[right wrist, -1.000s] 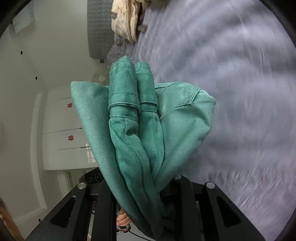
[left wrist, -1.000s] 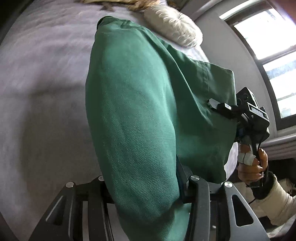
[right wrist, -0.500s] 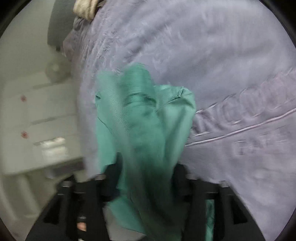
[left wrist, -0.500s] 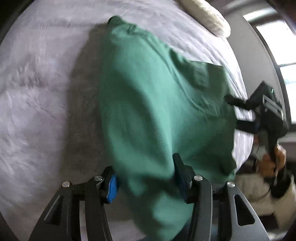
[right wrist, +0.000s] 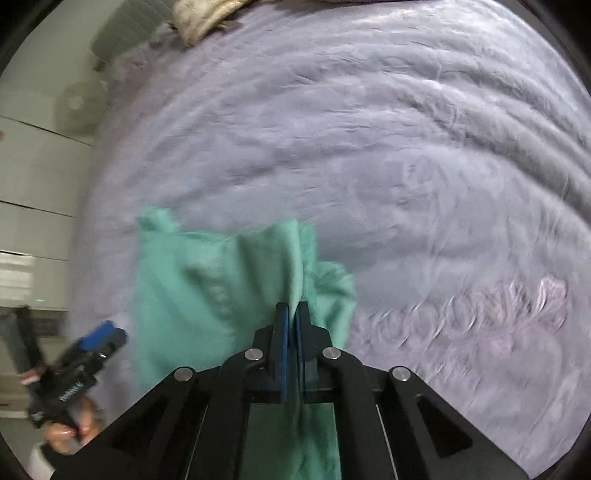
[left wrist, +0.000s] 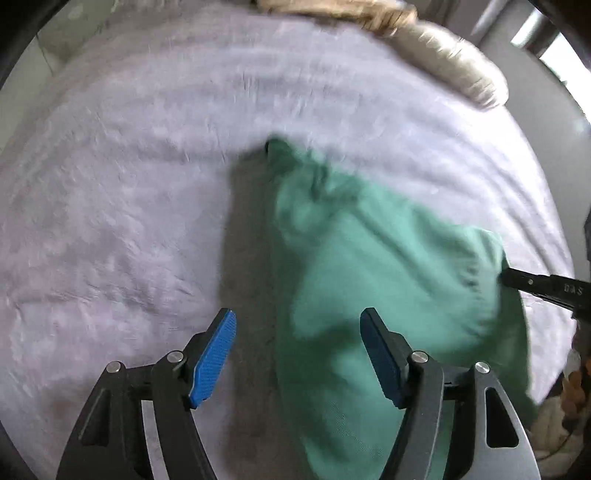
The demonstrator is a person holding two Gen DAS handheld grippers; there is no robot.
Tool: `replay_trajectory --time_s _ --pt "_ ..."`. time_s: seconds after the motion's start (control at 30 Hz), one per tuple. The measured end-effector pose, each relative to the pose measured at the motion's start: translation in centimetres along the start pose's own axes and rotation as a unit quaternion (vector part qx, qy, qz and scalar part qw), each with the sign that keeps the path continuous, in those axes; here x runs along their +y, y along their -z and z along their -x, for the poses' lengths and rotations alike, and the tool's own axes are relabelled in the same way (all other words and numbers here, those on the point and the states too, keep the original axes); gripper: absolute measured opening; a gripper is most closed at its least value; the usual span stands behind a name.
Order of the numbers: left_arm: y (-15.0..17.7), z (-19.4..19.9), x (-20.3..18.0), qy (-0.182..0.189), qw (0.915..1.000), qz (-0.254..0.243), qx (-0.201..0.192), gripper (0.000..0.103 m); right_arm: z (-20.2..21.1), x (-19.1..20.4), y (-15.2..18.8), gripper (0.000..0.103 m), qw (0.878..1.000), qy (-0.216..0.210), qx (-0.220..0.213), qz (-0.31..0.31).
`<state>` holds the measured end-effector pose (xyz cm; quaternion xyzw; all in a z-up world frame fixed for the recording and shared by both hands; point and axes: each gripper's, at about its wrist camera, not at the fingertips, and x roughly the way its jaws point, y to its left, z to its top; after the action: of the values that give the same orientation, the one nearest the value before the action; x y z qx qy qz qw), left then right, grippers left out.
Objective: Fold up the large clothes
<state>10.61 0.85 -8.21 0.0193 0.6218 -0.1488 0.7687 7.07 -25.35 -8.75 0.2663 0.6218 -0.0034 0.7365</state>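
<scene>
A green garment (left wrist: 373, 269) lies bunched on the pale lilac bed (left wrist: 129, 192). My left gripper (left wrist: 297, 325) is open with its blue pads apart; the cloth hangs between and below them, slack, and partly covers the right finger. My right gripper (right wrist: 291, 310) is shut on a fold of the green garment (right wrist: 207, 280), which drapes down under its body. In the left wrist view the right gripper (left wrist: 546, 288) shows at the garment's right edge. In the right wrist view the left gripper (right wrist: 85, 354) shows at lower left, blurred.
A beige blanket and cushion (left wrist: 436, 48) lie at the head of the bed, also in the right wrist view (right wrist: 207, 14). White cabinets (right wrist: 26, 184) and a fan (right wrist: 74, 107) stand left of the bed (right wrist: 406, 147). A window (left wrist: 546, 40) is at upper right.
The left gripper has opened and let go of the garment. The garment has dropped from held up in the air down onto the bed. The right gripper still holds its fold.
</scene>
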Motion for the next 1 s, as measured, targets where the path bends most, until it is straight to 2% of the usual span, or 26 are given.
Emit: replay_trajectory --time_s 0.07,0.2,0.33,0.5,0.6,0.7,0.77,0.83,0.9,1.0 --pt "0.3 -2.0 0.0 -0.006 0.9999 0.004 0.011 0.071 -2.4 -2.1 0.2 0.004 0.999 0.016 0.024 -0.025" --pt "0.5 -1.4 -0.7 -0.024 0.9997 -0.008 0.007 0.071 -3.9 -4.3 0.1 0.004 0.997 -0.016 0.040 -0.067" --pt "2.4 2.1 -0.9 -0.038 0.9979 -0.052 0.003 0.071 -0.8 -4.1 0.6 0.004 0.998 -0.018 0.045 -0.048" --pt "7.9 6.3 -1.2 0.004 0.9945 -0.103 0.014 0.071 4.3 -3.0 4.1 0.004 0.998 -0.047 0.043 -0.011" --pt "11.5 7.0 -1.9 0.035 0.9908 -0.126 0.035 0.071 6.3 -1.3 7.4 0.004 0.996 -0.054 0.055 0.034" --pt "14.6 5.7 -2.3 0.032 0.9879 -0.137 0.066 0.071 7.5 0.4 10.6 0.004 0.993 -0.064 0.063 0.072" --pt "16.2 5.0 -2.3 0.023 0.9868 -0.146 0.067 0.071 7.3 1.3 12.3 0.004 0.992 -0.056 0.071 0.092" --pt "17.3 4.4 -2.2 0.014 0.9863 -0.152 0.062 0.071 6.6 1.1 13.4 0.004 0.992 -0.027 0.082 0.095" --pt "17.6 4.4 -1.8 0.024 0.9881 -0.138 0.063 0.071 5.6 0.2 14.1 0.004 0.992 -0.001 0.093 0.082" --pt "17.6 4.6 -1.5 0.033 0.9891 -0.127 0.067 0.071 4.2 -1.3 15.0 0.003 0.992 0.012 0.108 0.068"
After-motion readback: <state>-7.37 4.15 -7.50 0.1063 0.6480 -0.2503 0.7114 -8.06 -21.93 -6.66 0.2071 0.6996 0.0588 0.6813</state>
